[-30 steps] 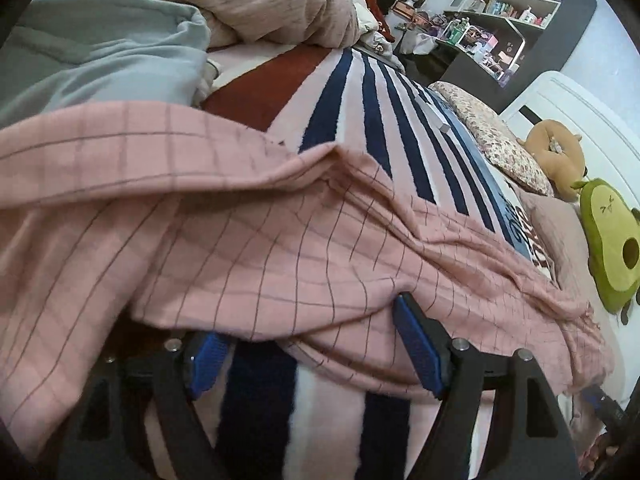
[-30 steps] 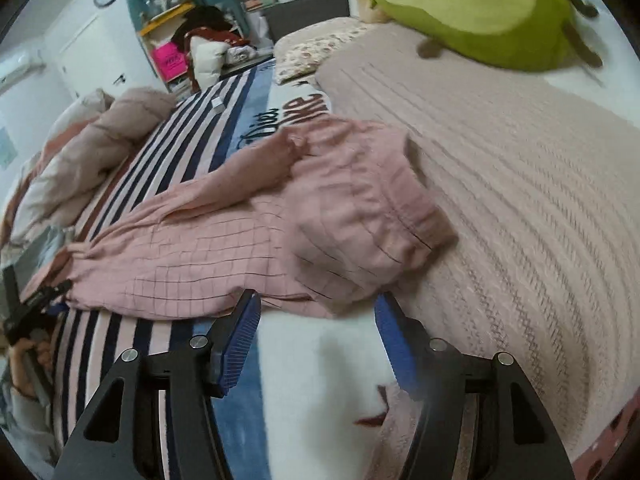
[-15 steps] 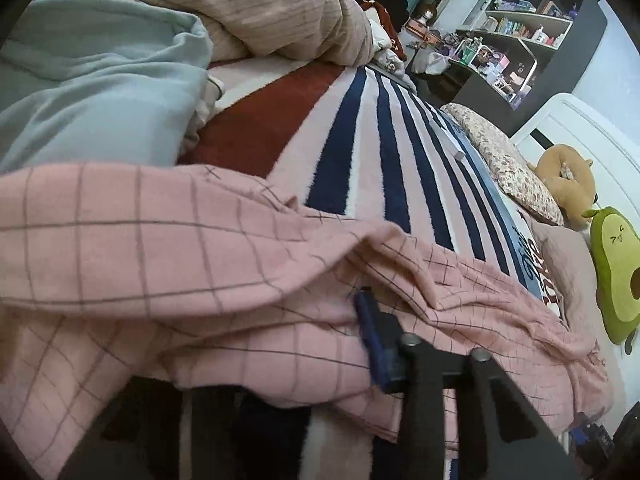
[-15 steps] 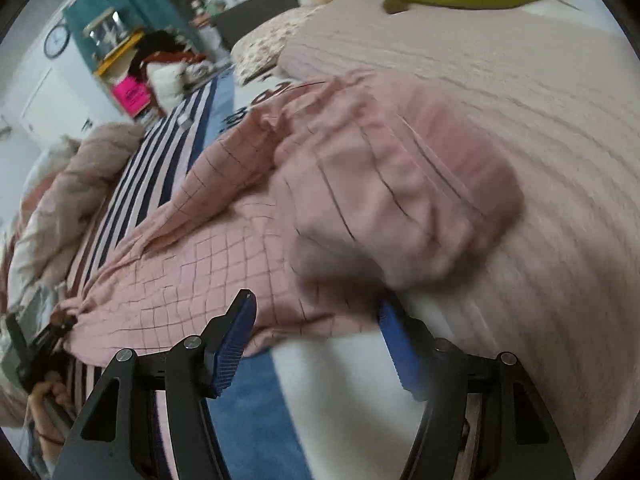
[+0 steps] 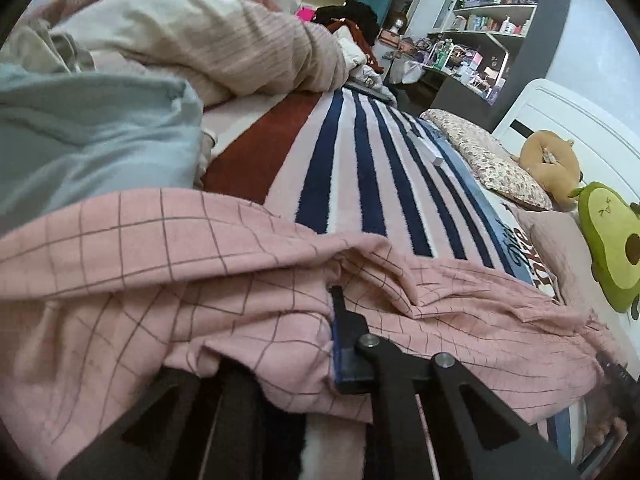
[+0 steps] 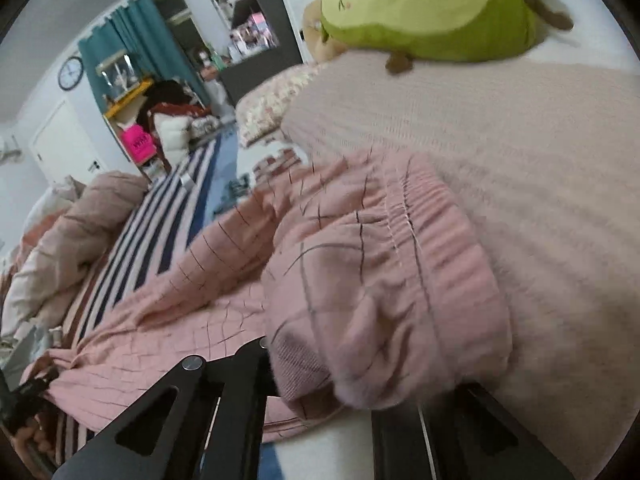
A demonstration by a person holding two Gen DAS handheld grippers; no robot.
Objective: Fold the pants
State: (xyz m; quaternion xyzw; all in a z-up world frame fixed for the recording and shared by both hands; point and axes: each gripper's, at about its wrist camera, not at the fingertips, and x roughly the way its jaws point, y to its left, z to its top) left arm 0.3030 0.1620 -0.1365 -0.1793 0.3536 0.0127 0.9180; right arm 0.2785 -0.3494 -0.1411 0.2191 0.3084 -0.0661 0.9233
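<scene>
The pink grid-checked fabric pants (image 5: pixel 168 280) lay stretched across the navy-and-white striped fleece blanket (image 5: pixel 360 168) on the bed.

The left tool (image 5: pixel 280 344) was closed on a fold of the pants at the leg end; only its blue-padded right finger (image 5: pixel 340 344) showed, with cloth draped over the other.

The right tool (image 6: pixel 360 396) was at the gathered elastic waistband (image 6: pixel 420 248). Cloth bunched between its jaws hid both fingertips, so its opening could not be determined.

A green avocado-shaped plush toy (image 6: pixel 424 4) rested beyond the waistband. The dark open shelf unit (image 5: pixel 492 40) beyond the blanket held bottles and small boxes.
</scene>
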